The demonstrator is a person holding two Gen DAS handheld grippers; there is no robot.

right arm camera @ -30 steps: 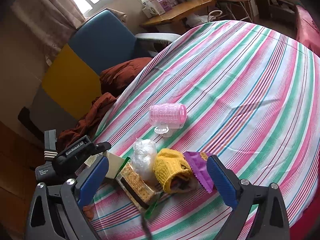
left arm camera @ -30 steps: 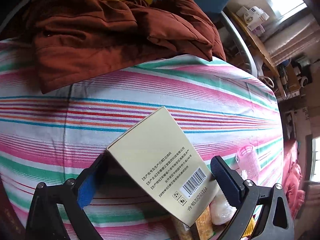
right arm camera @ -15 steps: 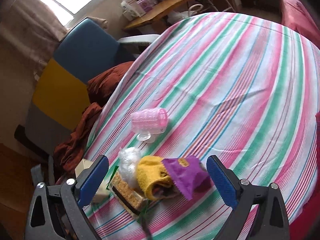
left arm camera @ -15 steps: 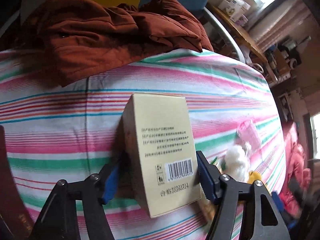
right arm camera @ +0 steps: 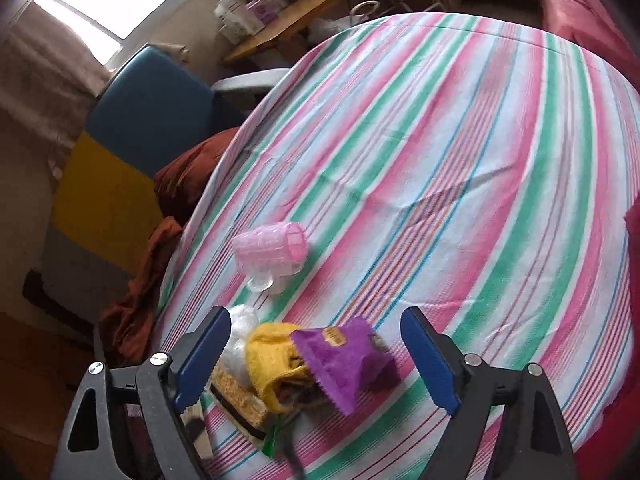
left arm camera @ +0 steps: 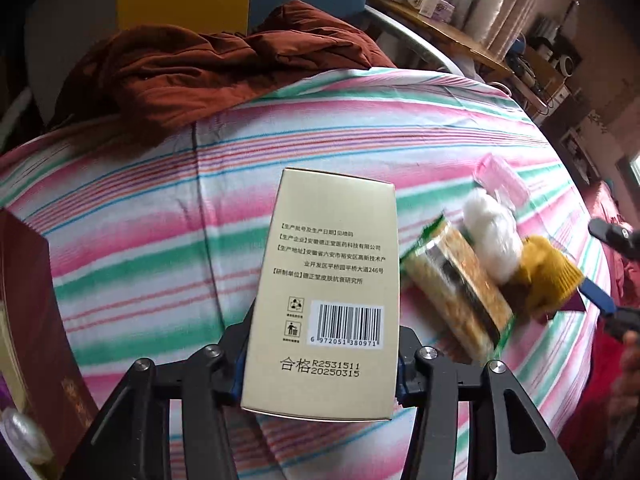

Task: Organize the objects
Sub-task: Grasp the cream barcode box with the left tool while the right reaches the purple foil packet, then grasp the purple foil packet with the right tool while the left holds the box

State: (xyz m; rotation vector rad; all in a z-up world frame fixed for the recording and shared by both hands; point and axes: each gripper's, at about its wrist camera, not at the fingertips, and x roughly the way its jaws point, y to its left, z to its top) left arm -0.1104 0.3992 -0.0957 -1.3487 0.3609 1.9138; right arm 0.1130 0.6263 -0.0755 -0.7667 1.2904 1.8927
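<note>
A beige carton (left arm camera: pixel 328 288) with a barcode stands between the jaws of my left gripper (left arm camera: pixel 320 362); the jaws are closing and their blue pads press its two sides. Right of it lie a green cracker packet (left arm camera: pixel 456 292), a white plastic wad (left arm camera: pixel 490 236) and a yellow knit glove (left arm camera: pixel 548 268). My right gripper (right arm camera: pixel 316 320) hovers over that pile with its jaws closing, the yellow glove (right arm camera: pixel 272 356) and a purple packet (right arm camera: pixel 340 356) between them, untouched. A pink plastic mug (right arm camera: pixel 272 248) lies on its side beyond.
A striped cloth (right arm camera: pixel 440 140) covers the round table. A rust-brown jacket (left arm camera: pixel 200 68) is heaped at its far edge against a blue and yellow chair (right arm camera: pixel 152 112). A dark red box (left arm camera: pixel 36 320) stands at the left. A wooden shelf (right arm camera: pixel 296 20) holds small boxes.
The left jaws have closed in onto the beige carton, which has turned straight in the view, and the pile has come into sight. The right gripper has moved nearer the pile and its jaws have narrowed.
</note>
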